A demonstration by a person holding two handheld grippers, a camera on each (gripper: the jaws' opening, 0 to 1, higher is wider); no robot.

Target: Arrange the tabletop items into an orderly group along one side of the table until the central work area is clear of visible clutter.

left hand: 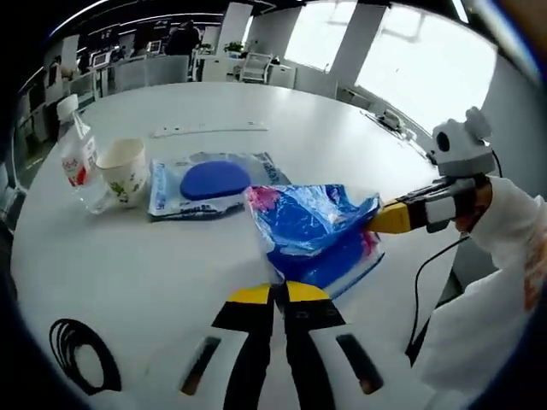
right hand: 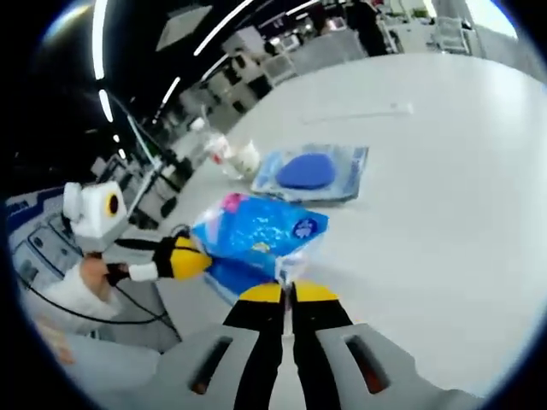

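Both grippers, left and right, clamp blue bag, apparently lifted. Beyond bag: pouch, cup, bottle.

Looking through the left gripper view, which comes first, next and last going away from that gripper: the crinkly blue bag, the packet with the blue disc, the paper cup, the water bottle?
1. Blue bag: pinched in the left gripper, nearest.
2. Disc packet: just beyond the bag, toward the left.
3. Cup: farther left.
4. Bottle: beside the cup, at the far left; barely beyond it, nearly a tie.
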